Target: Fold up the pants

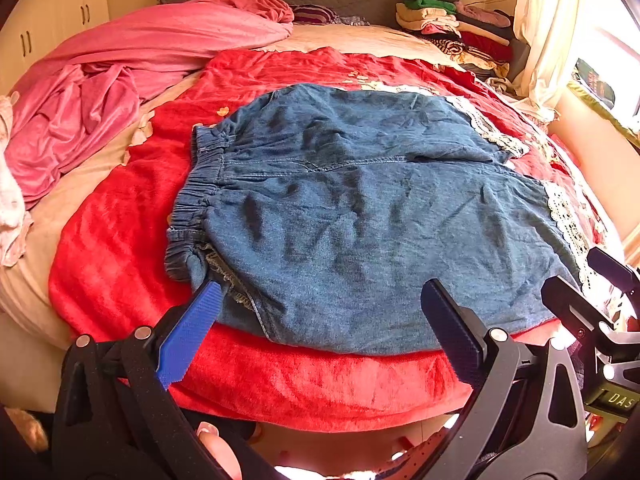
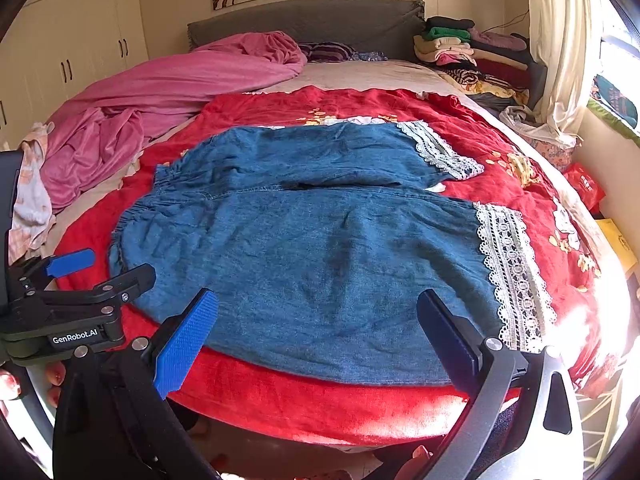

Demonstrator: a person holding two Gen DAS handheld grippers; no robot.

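Denim pants lie flat on red blanket — both grippers' fingers spread wide, holding nothing.

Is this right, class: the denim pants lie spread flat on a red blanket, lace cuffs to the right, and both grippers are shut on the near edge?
Not quite. Both views show the left gripper and right gripper open, holding nothing. The pants do lie flat on the red blanket, lace cuffs to the right.
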